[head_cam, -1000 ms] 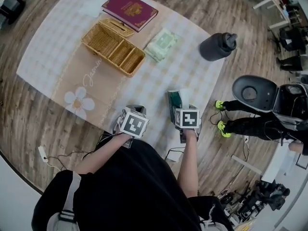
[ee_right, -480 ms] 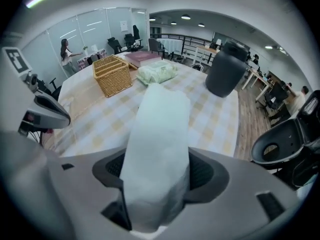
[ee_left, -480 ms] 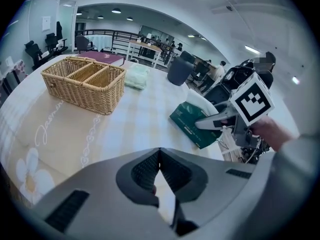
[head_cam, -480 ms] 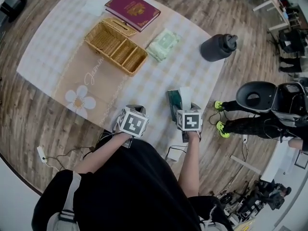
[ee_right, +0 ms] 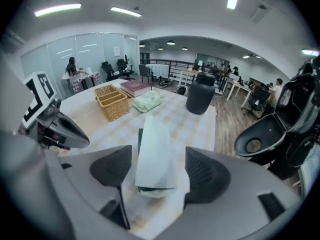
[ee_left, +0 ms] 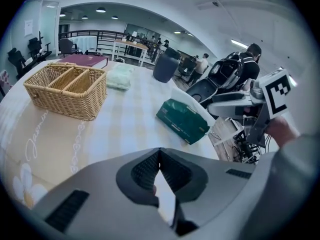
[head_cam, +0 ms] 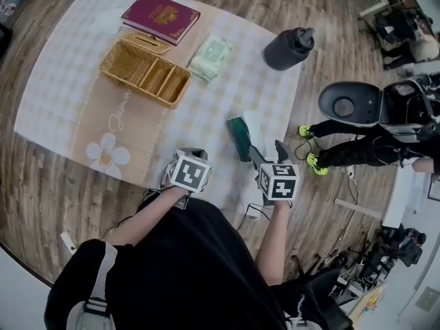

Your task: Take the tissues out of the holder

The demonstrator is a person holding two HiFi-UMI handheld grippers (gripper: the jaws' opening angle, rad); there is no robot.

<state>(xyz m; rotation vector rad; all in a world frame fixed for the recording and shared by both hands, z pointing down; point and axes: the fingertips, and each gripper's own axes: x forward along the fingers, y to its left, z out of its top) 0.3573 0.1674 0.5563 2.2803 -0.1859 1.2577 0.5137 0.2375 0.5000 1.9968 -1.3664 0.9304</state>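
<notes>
Opening, right gripper (ee_right: 159, 171) flanks the tissue (ee_right: 156, 149) without touching, tissue pack (head_cam: 239, 139) lengthwise dead ahead; left gripper (ee_left: 160, 156) closed, farther off.

The tissue box (head_cam: 238, 138) lies on the tablecloth (head_cam: 62, 81), right of the basket (head_cam: 145, 79).

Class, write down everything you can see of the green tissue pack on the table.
The green tissue pack is a flat, dark green packet, soft plastic by its look, lying on the checked tablecloth near the person's side of the table. A white tissue stands up from its top. It shows between the right gripper's fingers, which are opening and not pressing on it.
</notes>
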